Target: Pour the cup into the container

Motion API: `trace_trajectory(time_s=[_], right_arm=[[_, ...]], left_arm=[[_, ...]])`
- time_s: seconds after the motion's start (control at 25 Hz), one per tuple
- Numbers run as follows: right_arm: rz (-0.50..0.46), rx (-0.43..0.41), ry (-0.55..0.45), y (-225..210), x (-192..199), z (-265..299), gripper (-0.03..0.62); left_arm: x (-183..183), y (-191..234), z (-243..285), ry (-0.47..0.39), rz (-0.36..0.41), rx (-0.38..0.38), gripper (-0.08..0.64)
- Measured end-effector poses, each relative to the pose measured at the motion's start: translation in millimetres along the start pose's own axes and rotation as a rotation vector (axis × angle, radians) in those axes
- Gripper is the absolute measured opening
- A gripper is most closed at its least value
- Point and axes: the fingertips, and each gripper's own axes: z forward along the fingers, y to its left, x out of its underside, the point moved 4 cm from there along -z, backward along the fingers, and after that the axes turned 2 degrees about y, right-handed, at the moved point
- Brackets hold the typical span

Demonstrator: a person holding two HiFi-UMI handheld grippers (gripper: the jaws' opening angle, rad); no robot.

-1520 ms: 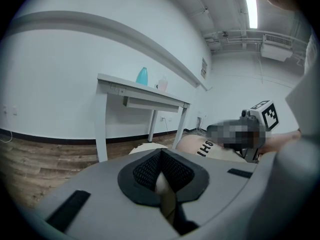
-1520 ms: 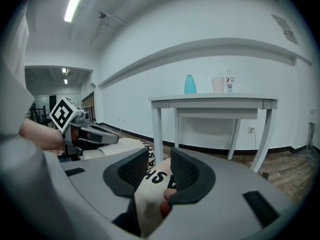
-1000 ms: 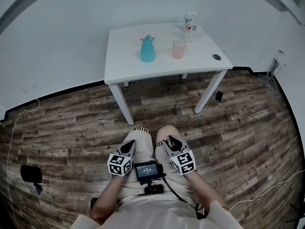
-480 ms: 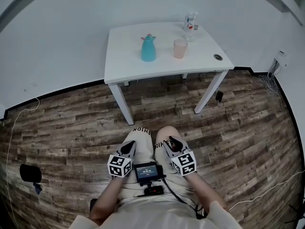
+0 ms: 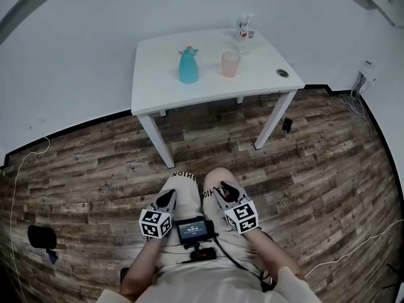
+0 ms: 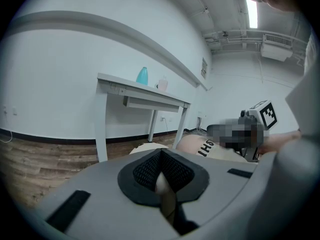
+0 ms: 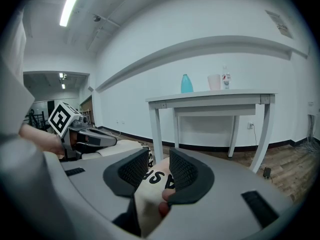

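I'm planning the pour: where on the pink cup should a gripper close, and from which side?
Probably its mid wall, approached level from the front by the right gripper. The pink cup stands upright, no handle shows; the teal container stands left of it and the bottle behind, leaving the front open.

Cool, even light filled the room, coming from ceiling strip lights (image 7: 71, 4) that glared white in both gripper views. Every view bent strongly toward dark, rounded edges, and the table (image 5: 208, 84) cast only a faint, soft shadow.
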Motion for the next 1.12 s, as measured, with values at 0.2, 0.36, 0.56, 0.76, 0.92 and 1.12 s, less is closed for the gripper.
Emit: trace_trajectory(time_s=[0.2, 0.36, 0.56, 0.76, 0.92, 1.12], right_arm=[[0.006, -0.001, -0.008, -3.2, -0.3, -1.5, 0.127], [0.005, 0.001, -0.011, -3.0, -0.2, 0.1, 0.127], [0.001, 0.007, -0.012, -1.2, 0.0, -0.8, 0.127], [-0.009, 0.014, -0.019, 1.2, -2.5, -1.5, 0.127], [-0.015, 0.019, -0.022, 2.4, -2.3, -4.3, 0.127], [-0.025, 0.020, -0.024, 4.4, -1.5, -5.2, 0.127]], left_arm=[[-1.7, -1.2, 1.4, -0.004, 0.000, 0.000, 0.011], [-1.2, 0.4, 1.9, -0.004, -0.003, -0.001, 0.011], [-0.4, -0.4, 0.7, -0.003, -0.001, -0.001, 0.011], [-2.3, -0.1, -1.2, -0.006, 0.004, -0.002, 0.011], [0.3, -1.5, -1.8, -0.006, 0.001, -0.003, 0.011], [0.6, -1.9, -2.1, -0.009, 0.004, -0.002, 0.011]])
